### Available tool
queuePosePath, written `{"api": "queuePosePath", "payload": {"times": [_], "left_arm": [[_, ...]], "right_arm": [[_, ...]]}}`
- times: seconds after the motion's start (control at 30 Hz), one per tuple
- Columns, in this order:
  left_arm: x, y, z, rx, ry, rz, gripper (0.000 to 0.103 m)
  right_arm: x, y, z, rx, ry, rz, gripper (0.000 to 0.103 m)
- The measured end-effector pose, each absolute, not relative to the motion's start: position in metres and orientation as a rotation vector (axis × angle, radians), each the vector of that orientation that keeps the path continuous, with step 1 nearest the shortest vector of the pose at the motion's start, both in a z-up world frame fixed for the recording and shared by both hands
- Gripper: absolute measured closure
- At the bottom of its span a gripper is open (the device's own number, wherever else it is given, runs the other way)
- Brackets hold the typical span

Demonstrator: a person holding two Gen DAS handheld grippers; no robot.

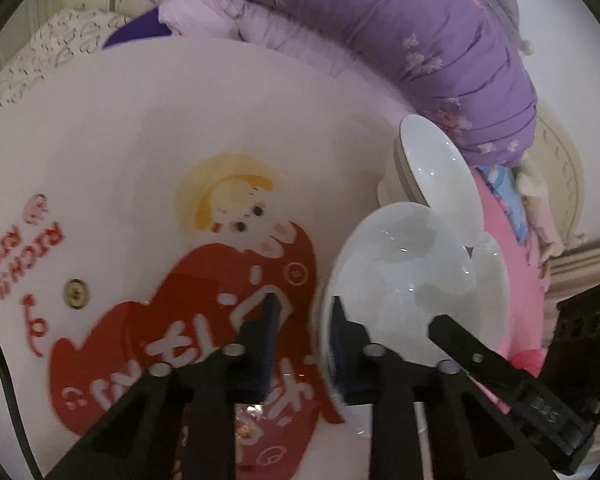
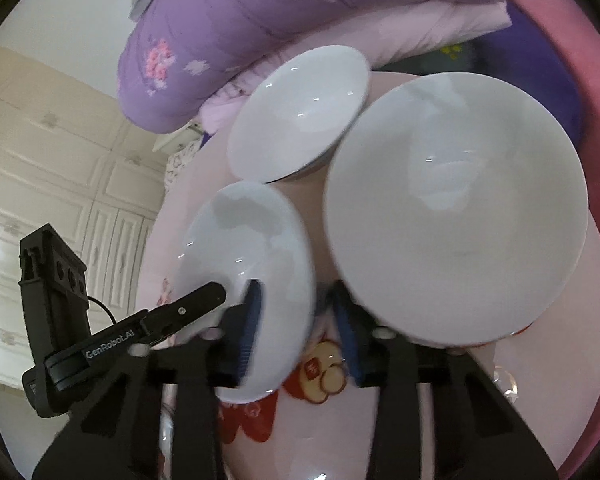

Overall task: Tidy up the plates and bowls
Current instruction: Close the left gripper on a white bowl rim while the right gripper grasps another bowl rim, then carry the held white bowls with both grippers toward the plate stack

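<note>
Black left gripper (image 1: 304, 320) pinches the near rim of a white bowl (image 1: 400, 272); right gripper (image 2: 296, 316) clamps its other edge beside the large plate (image 2: 456, 208). Lift evenly, keeping it level.

A home bedroom: folded purple quilt (image 1: 440, 40), cream panelled wardrobe (image 2: 52, 168), carved headboard (image 1: 564, 176).

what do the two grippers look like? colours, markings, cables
Both grippers are matte black plastic with blue ribbed pads on the fingertips. The left gripper has "GenRobot.AI" in white lettering on its side and a thin black cable behind. The right gripper matches it.
</note>
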State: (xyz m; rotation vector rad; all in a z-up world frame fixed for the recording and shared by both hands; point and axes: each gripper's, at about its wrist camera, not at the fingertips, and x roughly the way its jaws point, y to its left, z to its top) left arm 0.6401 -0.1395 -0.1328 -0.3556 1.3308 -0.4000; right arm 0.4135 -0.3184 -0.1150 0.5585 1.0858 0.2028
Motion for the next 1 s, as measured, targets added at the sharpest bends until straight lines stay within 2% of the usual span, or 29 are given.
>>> {"api": "queuePosePath", "payload": {"times": [0.03, 0.1, 0.5, 1.0], "left_arm": [[0.641, -0.139, -0.135, -0.368, 1.335, -0.407, 0.094], [0.64, -0.139, -0.135, -0.378, 1.335, -0.408, 0.096], [0.611, -0.125, -0.123, -0.379, 1.287, -0.359, 0.096], [0.537, -0.113, -0.067, -0.336, 1.219, -0.417, 0.096]], "right_arm": [[0.413, -0.32, -0.116, 0.563, 1.084, 0.204, 0.084], [0.412, -0.321, -0.118, 0.569, 1.074, 0.208, 0.085], [0.4, -0.302, -0.113, 0.521, 1.074, 0.244, 0.086], [0.343, -0.297, -0.072, 0.462, 1.026, 0.285, 0.086]]}}
